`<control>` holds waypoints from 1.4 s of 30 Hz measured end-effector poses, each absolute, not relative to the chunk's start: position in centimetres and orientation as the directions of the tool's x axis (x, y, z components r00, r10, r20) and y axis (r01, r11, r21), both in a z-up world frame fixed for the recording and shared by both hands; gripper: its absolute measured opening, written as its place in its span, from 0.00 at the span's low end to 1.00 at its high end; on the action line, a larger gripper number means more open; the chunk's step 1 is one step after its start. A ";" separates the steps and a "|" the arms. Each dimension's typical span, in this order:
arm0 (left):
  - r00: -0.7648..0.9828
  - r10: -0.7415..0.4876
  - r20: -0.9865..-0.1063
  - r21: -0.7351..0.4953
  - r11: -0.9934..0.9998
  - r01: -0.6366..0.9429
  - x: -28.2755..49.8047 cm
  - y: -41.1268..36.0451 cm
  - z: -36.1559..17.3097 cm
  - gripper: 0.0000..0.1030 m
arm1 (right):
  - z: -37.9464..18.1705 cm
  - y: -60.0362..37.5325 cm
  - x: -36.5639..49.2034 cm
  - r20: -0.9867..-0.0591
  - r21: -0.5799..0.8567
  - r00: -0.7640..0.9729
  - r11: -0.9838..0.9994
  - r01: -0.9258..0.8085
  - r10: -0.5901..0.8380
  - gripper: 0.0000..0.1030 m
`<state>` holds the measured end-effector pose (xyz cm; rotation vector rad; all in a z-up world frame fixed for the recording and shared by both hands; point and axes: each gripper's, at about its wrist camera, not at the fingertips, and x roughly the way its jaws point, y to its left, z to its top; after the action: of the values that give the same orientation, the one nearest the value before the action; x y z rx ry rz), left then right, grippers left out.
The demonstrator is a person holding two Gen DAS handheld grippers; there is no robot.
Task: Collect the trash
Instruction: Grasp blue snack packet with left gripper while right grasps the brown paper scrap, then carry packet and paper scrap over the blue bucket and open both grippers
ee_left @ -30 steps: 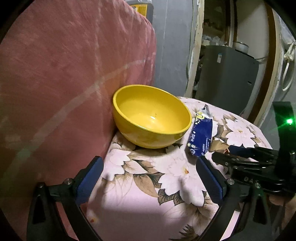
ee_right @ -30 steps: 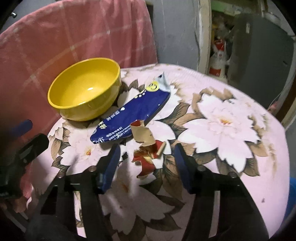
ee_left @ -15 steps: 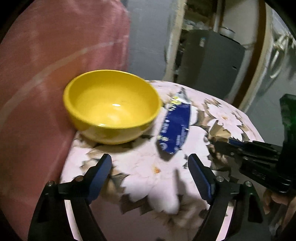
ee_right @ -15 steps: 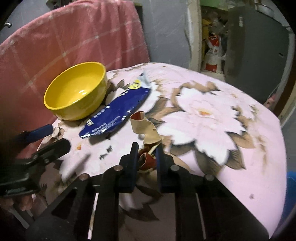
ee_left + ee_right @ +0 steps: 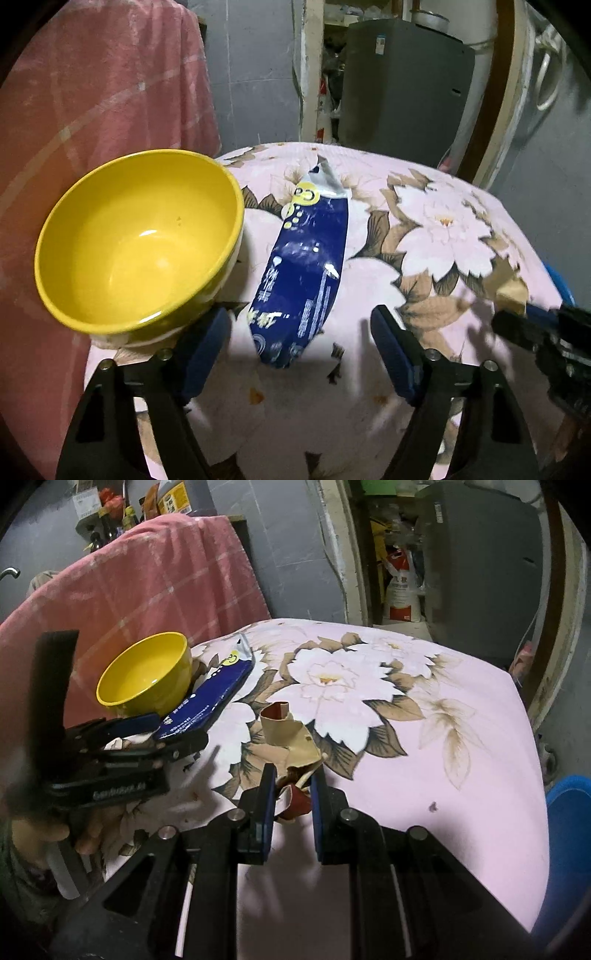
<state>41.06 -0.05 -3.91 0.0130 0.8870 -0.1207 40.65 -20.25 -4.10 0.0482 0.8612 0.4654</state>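
Note:
A blue foil wrapper [image 5: 306,273] lies flat on the flowered tablecloth [image 5: 424,229], right of an empty yellow bowl [image 5: 140,243]. My left gripper [image 5: 301,349] is open, with the wrapper's near end between its fingers. My right gripper [image 5: 291,794] is shut on a crumpled tan-and-red paper wrapper [image 5: 288,734] and holds it just above the cloth. In the right wrist view the blue wrapper [image 5: 210,698] and the bowl [image 5: 147,675] lie at the left, with the left gripper [image 5: 162,731] beside them. The right gripper's tip [image 5: 517,317] shows at the right edge of the left wrist view.
A pink towel [image 5: 147,579] hangs behind the bowl. A grey cabinet [image 5: 480,565] stands beyond the table's far edge. A blue bin [image 5: 569,834] sits past the table's right edge. The cloth [image 5: 443,738] covers the table to the right.
My right gripper closed on the tan-and-red paper wrapper and lifted it slightly. My left gripper moved right, from facing the bowl to straddling the blue wrapper's near end.

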 end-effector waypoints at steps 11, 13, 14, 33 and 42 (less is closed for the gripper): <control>0.569 -0.073 -0.819 0.006 0.991 0.136 43.4 -2.8 -4.8 0.36 | -4.5 -21.8 40.3 -0.713 0.256 0.562 0.902 -0.347 0.419 0.27; 0.570 -0.063 -0.819 0.023 0.990 0.142 43.3 -3.1 -4.7 0.36 | -4.5 -21.9 40.3 -0.712 0.256 0.565 0.904 -0.342 0.416 0.27; 0.569 -0.065 -0.820 0.022 0.989 0.144 43.3 -3.2 -4.6 0.36 | -4.5 -22.0 40.2 -0.711 0.258 0.567 0.905 -0.339 0.415 0.27; 0.726 -0.331 -0.603 -0.173 0.942 0.286 35.6 -8.7 3.1 0.36 | 1.4 -29.0 33.4 -0.516 0.268 0.777 0.930 -0.253 0.360 0.27; 0.747 -0.494 -0.445 -0.220 0.869 0.444 33.1 -15.6 7.4 0.36 | 6.7 -35.5 28.0 -0.337 0.218 0.914 0.963 -0.158 0.226 0.27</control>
<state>33.09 -15.61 7.43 -0.1027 0.5151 -0.5141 27.98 -35.48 6.69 0.1881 0.3679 0.1992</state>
